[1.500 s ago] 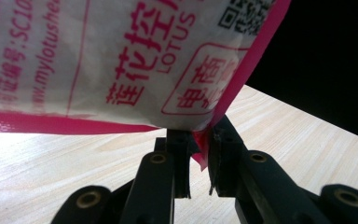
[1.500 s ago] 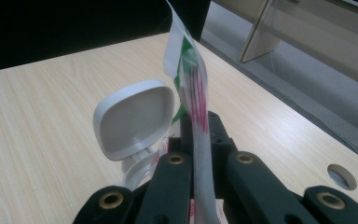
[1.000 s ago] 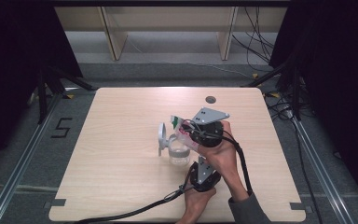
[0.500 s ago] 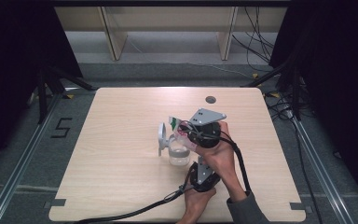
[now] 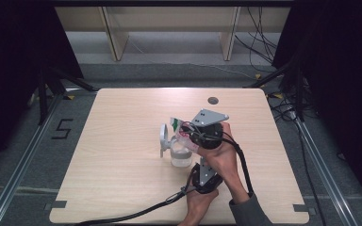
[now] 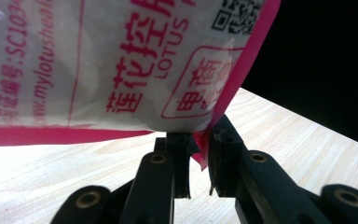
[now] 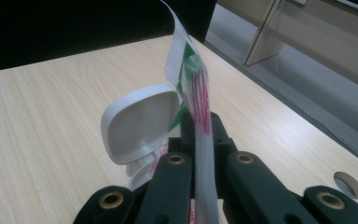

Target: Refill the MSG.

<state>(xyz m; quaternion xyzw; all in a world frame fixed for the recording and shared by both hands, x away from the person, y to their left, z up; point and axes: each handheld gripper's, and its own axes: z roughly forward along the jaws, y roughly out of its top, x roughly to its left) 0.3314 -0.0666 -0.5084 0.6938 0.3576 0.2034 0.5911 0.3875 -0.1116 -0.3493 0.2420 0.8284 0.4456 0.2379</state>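
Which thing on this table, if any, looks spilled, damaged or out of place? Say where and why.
Nothing stands out. Both grippers hold the printed packet above the clear jar, whose white lid is flipped open. No spill shows on the table.

We see a table (image 5: 122,155) of pale wood grain with a matt, smooth top. The packet (image 6: 121,60) looks like thin glossy plastic film, printed pink and white. The open lid (image 7: 140,126) is smooth white plastic, the jar (image 5: 181,156) clear plastic. Gripper jaws are matt black plastic with brass-coloured rivets.
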